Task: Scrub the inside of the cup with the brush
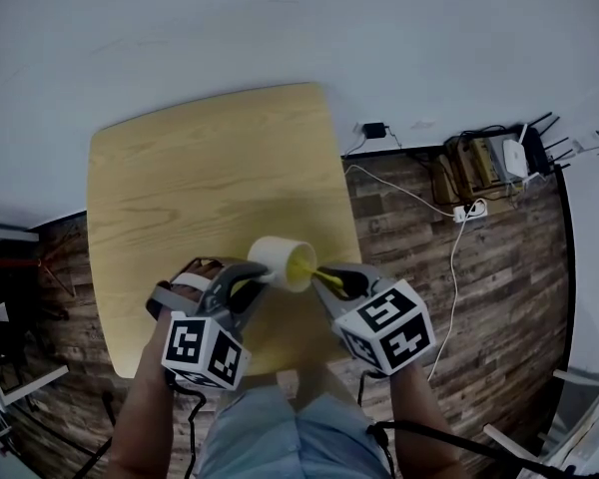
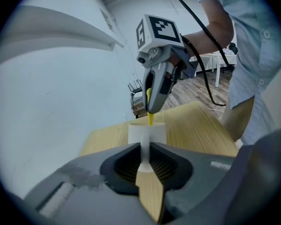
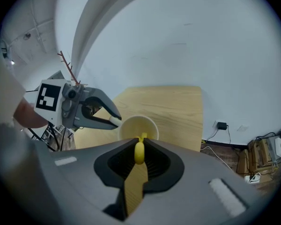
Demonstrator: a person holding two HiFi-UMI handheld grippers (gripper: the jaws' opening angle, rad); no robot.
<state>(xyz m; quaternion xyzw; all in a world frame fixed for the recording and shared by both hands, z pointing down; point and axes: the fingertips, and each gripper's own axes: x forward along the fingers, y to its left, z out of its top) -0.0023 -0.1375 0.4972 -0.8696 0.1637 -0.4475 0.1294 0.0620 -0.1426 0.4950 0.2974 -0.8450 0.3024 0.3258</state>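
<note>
Left gripper (image 2: 145, 157): fingers closed on the thin white handle of the cup (image 1: 278, 255), which sits pinched between the pads. Right gripper (image 3: 139, 154): fingers closed on the yellow brush (image 3: 139, 150), gripped by its shaft with the working end projecting forward. The cup is carried over the near edge of the worktop (image 1: 210, 168), tipped so that its mouth faces the right gripper; whether its base touches the worktop cannot be determined. Governing relation: the cup lies straight ahead of the right fingers, and the brush's long axis runs in line with the cup's own axis, directly into the open mouth. The left gripper view shows the brush crossing the rim near the centre of the opening; how deep the tip reaches, and whether it bears on the wall or the bottom, is not visible. The cup's interior reads yellow, so brush and wall are hard to separate there. The two grippers stand close together, facing each other across the cup. Assessment: scrubbing is in hand, and the right hand does the work along that shared axis while the left steadies the cup. Risk noted: the grip on the narrow handle may let the cup twist under side load.
</note>
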